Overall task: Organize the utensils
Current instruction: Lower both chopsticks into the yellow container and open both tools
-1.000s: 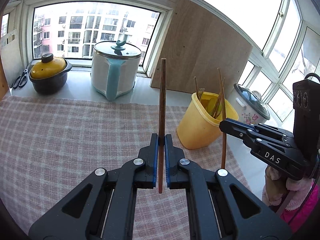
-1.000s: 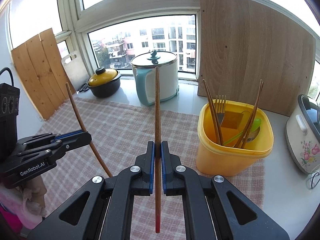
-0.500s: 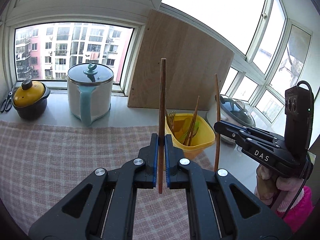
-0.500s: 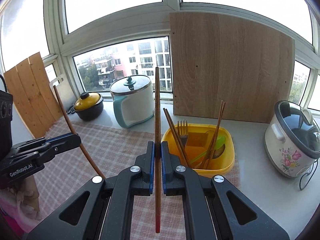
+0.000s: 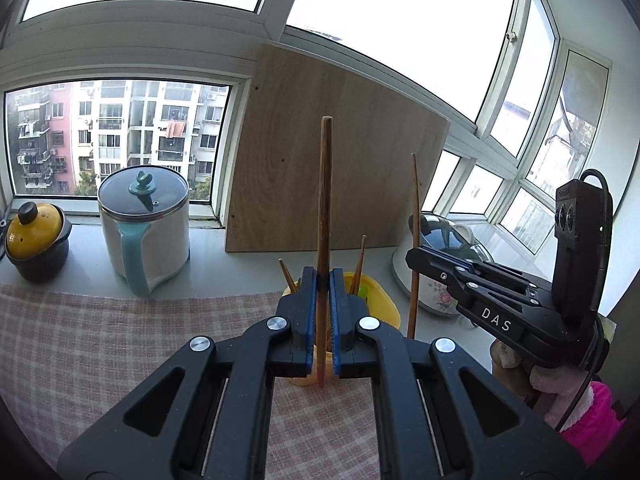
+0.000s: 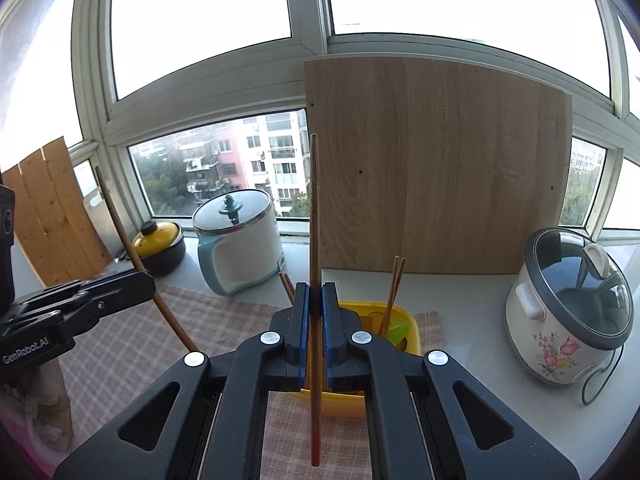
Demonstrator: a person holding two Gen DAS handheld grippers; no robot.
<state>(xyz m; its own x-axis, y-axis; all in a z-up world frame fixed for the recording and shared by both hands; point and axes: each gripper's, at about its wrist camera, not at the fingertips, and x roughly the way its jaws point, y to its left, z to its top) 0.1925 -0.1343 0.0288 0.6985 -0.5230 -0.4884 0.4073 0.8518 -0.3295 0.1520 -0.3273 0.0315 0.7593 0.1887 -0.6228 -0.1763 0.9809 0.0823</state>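
Carrying one brown wooden chopstick (image 5: 324, 216) pinched per gripper (image 5: 321, 320); right gripper (image 6: 315, 328) likewise; next, tipping both into yellow plastic tub (image 6: 408, 320).

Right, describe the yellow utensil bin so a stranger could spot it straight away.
Start at the big wooden board leaning against the window. In front of it, at the checked cloth's far edge, sits the yellow bin, between the white-and-teal pot and the flowered rice cooker. It alone is open-topped, with chopsticks sticking up from it.
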